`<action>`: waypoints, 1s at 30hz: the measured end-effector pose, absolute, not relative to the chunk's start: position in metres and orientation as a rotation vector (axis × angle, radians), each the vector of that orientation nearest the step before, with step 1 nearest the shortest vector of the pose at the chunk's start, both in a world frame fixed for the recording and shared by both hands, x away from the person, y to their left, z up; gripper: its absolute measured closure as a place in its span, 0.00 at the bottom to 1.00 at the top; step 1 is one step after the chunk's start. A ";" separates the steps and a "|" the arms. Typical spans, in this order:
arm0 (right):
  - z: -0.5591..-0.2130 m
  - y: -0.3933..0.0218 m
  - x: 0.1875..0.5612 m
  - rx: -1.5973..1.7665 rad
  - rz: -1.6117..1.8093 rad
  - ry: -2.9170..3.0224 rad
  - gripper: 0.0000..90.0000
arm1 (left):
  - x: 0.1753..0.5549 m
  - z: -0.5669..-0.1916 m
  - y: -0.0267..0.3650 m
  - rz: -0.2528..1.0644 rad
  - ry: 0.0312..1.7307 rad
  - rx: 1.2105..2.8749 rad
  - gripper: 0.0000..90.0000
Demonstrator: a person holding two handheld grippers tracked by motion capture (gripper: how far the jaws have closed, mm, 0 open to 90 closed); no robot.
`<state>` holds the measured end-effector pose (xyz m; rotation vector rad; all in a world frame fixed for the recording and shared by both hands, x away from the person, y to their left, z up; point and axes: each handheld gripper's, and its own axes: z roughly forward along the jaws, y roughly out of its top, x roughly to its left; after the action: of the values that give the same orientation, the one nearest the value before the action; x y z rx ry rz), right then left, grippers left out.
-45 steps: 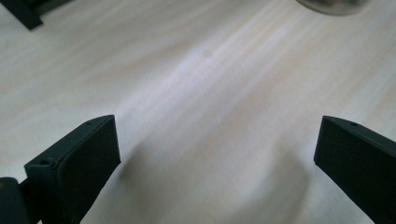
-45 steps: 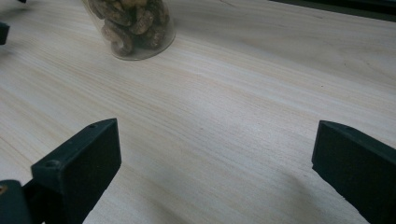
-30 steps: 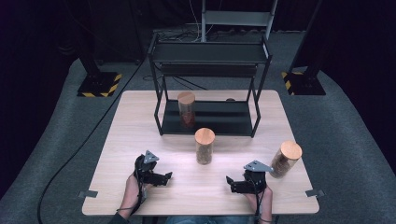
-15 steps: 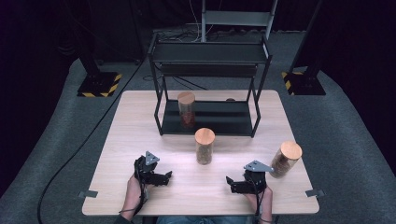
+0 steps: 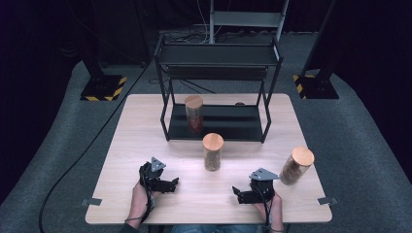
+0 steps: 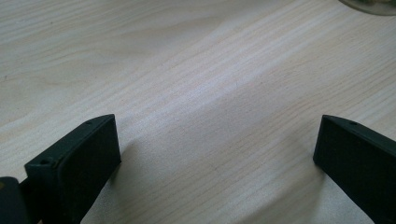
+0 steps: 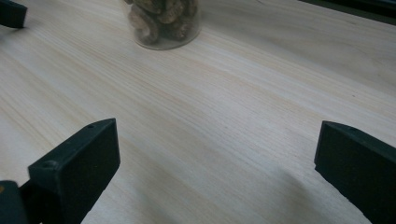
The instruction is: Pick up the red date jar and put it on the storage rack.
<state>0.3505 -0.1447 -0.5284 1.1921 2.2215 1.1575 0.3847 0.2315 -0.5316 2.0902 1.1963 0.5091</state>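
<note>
Three glass jars with round wooden lids stand on a light wooden table (image 5: 145,126). One jar (image 5: 213,151) with brown contents is at the centre; its base (image 7: 163,21) also shows in the right gripper view. A second jar (image 5: 296,165) stands near the right edge. A third jar (image 5: 194,113) with reddish contents rests on the lower shelf of a black rack (image 5: 218,124). My left gripper (image 5: 173,183) lies low at the front left, open and holding nothing (image 6: 217,154). At the front right, my right gripper (image 5: 236,193) is open as well, its jaws wide apart over bare wood (image 7: 217,154).
The black two-level rack (image 5: 218,53) takes up the back middle of the table. Metal clamps (image 5: 91,201) sit at the front corners. A black cable (image 5: 87,150) runs over the grey floor at the left. Yellow-striped stand bases (image 5: 102,90) lie beyond the table.
</note>
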 end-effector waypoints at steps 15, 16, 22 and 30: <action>-0.497 -0.097 0.388 1.014 1.266 2.222 0.00 | 0.385 -0.532 0.232 0.510 1.199 2.089 0.00; -0.496 -0.093 0.395 1.022 1.282 2.225 0.00 | 0.385 -0.532 0.232 0.510 1.199 2.089 0.00; -0.493 -0.083 0.409 1.012 1.342 2.197 0.00 | 0.385 -0.532 0.232 0.510 1.199 2.089 0.00; -0.492 -0.064 0.417 0.966 1.337 2.196 0.00 | 0.385 -0.532 0.232 0.511 1.201 2.088 0.00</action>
<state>0.4170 -0.0644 -0.4915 0.9656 2.1959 1.3366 0.3846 0.2316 -0.5316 2.0882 1.2009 0.5108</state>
